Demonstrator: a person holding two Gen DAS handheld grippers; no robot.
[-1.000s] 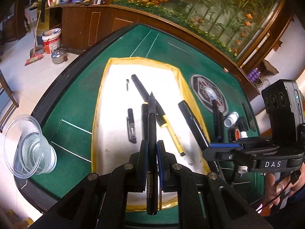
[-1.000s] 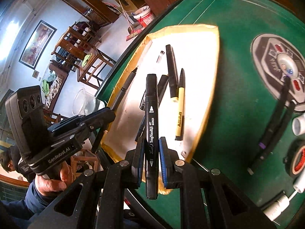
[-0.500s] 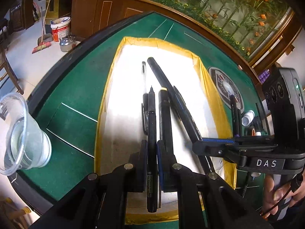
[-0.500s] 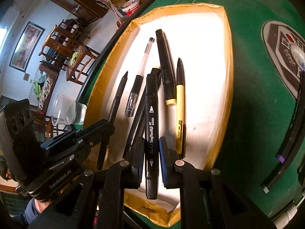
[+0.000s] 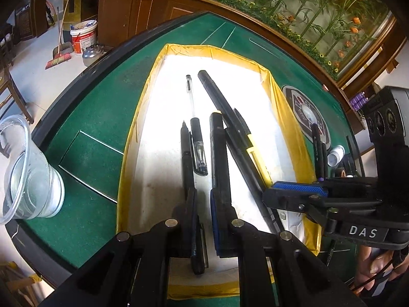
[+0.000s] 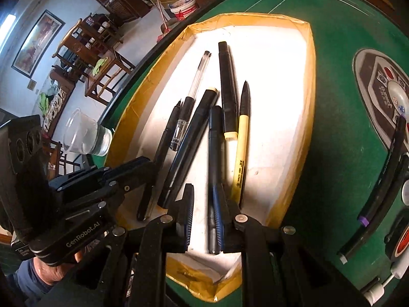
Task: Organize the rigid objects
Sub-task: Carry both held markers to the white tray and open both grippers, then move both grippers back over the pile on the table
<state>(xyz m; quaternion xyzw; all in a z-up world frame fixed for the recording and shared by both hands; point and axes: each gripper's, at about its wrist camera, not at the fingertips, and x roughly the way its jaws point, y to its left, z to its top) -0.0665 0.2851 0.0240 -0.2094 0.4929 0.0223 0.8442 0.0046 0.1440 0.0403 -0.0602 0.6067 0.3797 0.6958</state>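
Both tongs are down inside the white tray (image 5: 131, 148) with the yellow taped rim, which sits on the green tabletop (image 5: 97, 112). The left tongs (image 5: 204, 204) are opening. A thin black pen (image 5: 188, 168) is between them, leaning on one pad with bare tray showing on its other side, so it isn't pinched. Same deal on the right: the right tongs (image 6: 204, 204) stand slightly apart, and the fat black marker (image 6: 214, 148) lies along one pad with a clear gap to the other. Both lie in the tray next to the pile – a clear gel pen (image 5: 195, 133), a yellow-barrelled pen (image 6: 241, 148) and a couple more black ones. A plastic cup (image 5: 28, 174) sits at the tabletop's edge.
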